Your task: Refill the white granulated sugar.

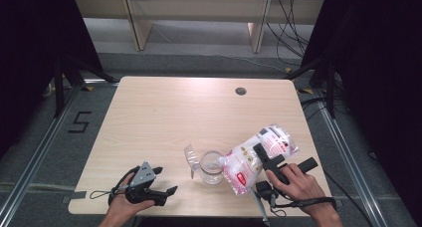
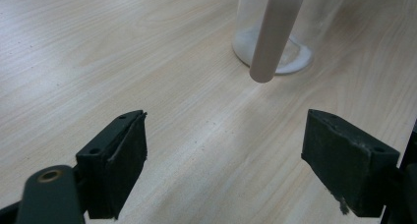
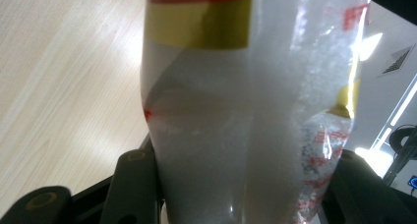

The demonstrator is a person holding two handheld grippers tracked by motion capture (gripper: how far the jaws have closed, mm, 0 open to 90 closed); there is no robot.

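A clear plastic bag [image 1: 244, 163] of white grains with red and yellow print hangs tilted, its lower end over a glass jar [image 1: 211, 168] near the table's front middle. My right gripper [image 1: 268, 156] is shut on the bag's middle, and in the right gripper view the bag [image 3: 236, 111] bulges between the two jaws of that gripper [image 3: 241, 189]. My left gripper [image 1: 166, 180] rests open at the front left, nothing between its pads. Its own view looks past its open fingertips [image 2: 223, 160] to the jar [image 2: 327, 22], which holds some white grains and a white handle [image 2: 274, 37] leaning out.
A scrap of clear plastic [image 1: 191, 160] stands just left of the jar. The wooden table [image 1: 174, 112] has a round cable hole [image 1: 241, 91] at the back right. Beyond it are a pale desk frame [image 1: 134, 23] and cables [image 1: 291, 18] on the floor.
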